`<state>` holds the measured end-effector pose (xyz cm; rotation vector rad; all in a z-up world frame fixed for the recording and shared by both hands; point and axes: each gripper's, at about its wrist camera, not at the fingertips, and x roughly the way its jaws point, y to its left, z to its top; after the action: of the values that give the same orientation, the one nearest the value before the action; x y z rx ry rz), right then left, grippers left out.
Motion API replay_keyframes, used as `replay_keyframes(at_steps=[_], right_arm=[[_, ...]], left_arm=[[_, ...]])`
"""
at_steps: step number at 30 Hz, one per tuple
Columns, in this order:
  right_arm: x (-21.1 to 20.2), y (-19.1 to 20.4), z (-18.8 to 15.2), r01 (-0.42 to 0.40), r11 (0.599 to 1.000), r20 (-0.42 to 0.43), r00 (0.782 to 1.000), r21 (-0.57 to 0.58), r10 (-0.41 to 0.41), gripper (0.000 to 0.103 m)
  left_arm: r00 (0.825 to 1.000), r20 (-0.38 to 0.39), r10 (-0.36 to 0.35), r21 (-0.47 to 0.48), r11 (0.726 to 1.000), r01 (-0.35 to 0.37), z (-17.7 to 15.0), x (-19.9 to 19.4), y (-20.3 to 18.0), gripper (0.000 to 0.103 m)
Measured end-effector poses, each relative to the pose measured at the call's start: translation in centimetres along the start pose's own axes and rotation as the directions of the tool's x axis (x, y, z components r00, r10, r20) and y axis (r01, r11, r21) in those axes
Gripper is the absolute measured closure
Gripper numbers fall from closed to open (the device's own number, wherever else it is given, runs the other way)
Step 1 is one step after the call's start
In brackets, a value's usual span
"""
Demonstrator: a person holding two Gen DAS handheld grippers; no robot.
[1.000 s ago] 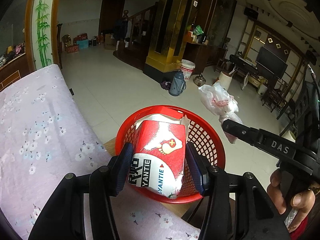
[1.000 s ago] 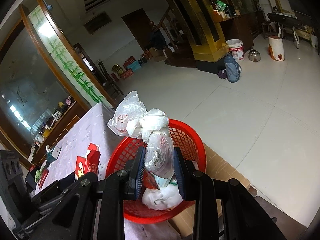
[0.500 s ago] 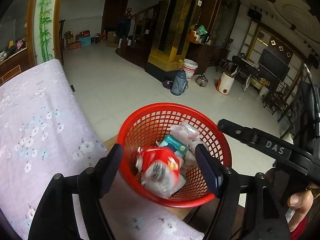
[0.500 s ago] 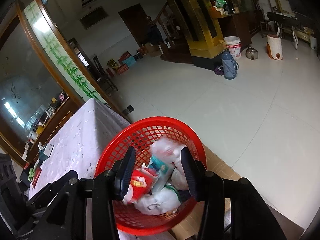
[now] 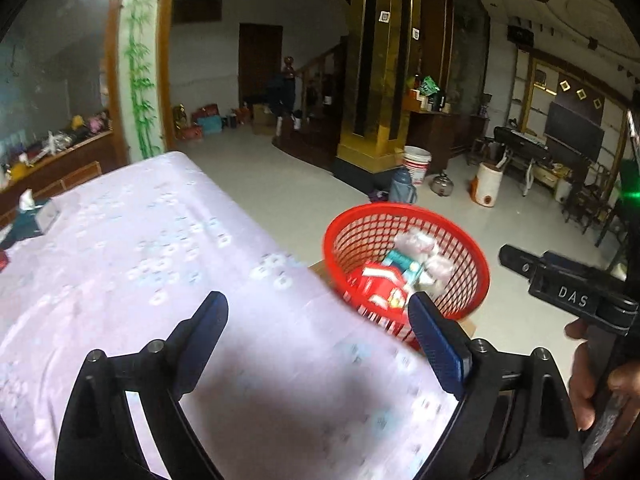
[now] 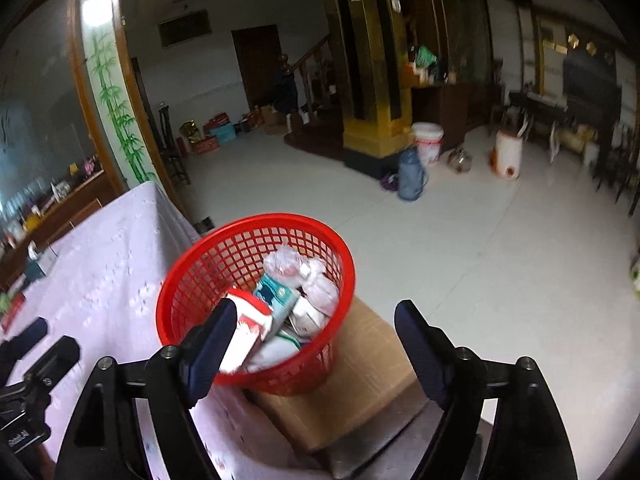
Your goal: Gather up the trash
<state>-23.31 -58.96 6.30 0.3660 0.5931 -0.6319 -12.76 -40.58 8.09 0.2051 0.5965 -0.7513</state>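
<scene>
Nearest, left gripper (image 5: 318, 322): fingers spread wide, nothing between them, hanging over the cloth; seen also at the left edge of the right wrist view (image 6: 38, 344).
Right gripper (image 6: 314, 334): fingers spread wide, nothing held, poised above the near rim of the basket and the box; seen from the left wrist view (image 5: 520, 258) it reaches in from the right, marked "DAS".
Hand (image 5: 596, 380): wrapped round the right gripper's handle at the right edge.
Cloth (image 5: 160, 248): pale lilac with small white flowers, covering the table; its corner falls just beside the basket.
Box (image 6: 360, 376): brown cardboard, on the floor against the table corner, with the basket standing on it.
Basket (image 6: 188, 264): red plastic mesh, round, upright, partly full.
Trash: all of it lies in the basket: a red and white carton (image 6: 246, 334) leaning at the near side, a teal and white pack (image 6: 274, 292) in the middle, crumpled clear bags (image 6: 286, 264) toward the far side.
Floor (image 6: 480, 240): pale tiles, open behind the basket.
Flask (image 6: 412, 178): blue-grey, on the floor near the gold pillar (image 6: 372, 80).
Bucket (image 6: 428, 142): white, just beside the flask, at the pillar's foot.
Farther back: a dark door (image 6: 254, 66) and a stair rail, blurred.
</scene>
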Motion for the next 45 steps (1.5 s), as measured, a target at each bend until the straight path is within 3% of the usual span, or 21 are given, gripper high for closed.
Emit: replay_keyframes(at_steps=[5,13,20,29,32,38,41,45], right_arm=[[-2.9,1.9,-3.0,0.084,0.995,0.070,0.994,-0.061,-0.079,0.010],[-5.3,5.2,-6.4,0.093,0.986,0.129,0.989,-0.139,-0.075,0.008],[-5.4,7.2,-6.9,0.069,0.983,0.130,0.990,-0.169,-0.047,0.008],[-4.9,7.6,-7.2,0.058,0.980,0.121,0.992,-0.189,-0.035,0.008],[-4.8,7.4,-7.2,0.056,0.982,0.118,0.992,-0.183,-0.035,0.008],[-4.9,7.4,-7.2,0.056,0.982,0.118,0.992,-0.181,-0.035,0.008],[-4.9,7.4,-7.2,0.057,0.981,0.116,0.993,-0.184,-0.036,0.008],[-4.7,7.6,-7.2,0.058,0.980,0.113,0.993,-0.188,-0.037,0.008]], left_arm=[[0.998,0.033,0.062,0.017,0.998,-0.062,-3.1,-3.1,0.6,0.009],[0.983,0.048,0.176,-0.024,0.984,-0.175,-7.2,-6.6,2.6,0.004],[0.955,0.033,0.293,-0.069,0.954,-0.291,-8.2,-7.4,4.6,0.002],[0.943,0.006,0.333,-0.070,0.941,-0.332,-8.8,-6.5,4.5,0.002],[0.930,0.018,0.367,-0.029,0.930,-0.366,-8.9,-6.6,3.4,0.001],[0.924,0.060,0.377,0.006,0.926,-0.378,-9.0,-7.1,2.4,0.001],[0.926,0.065,0.371,-0.004,0.928,-0.372,-8.9,-7.4,2.5,0.001],[0.945,0.064,0.322,-0.026,0.947,-0.321,-8.9,-7.5,3.1,0.001]])
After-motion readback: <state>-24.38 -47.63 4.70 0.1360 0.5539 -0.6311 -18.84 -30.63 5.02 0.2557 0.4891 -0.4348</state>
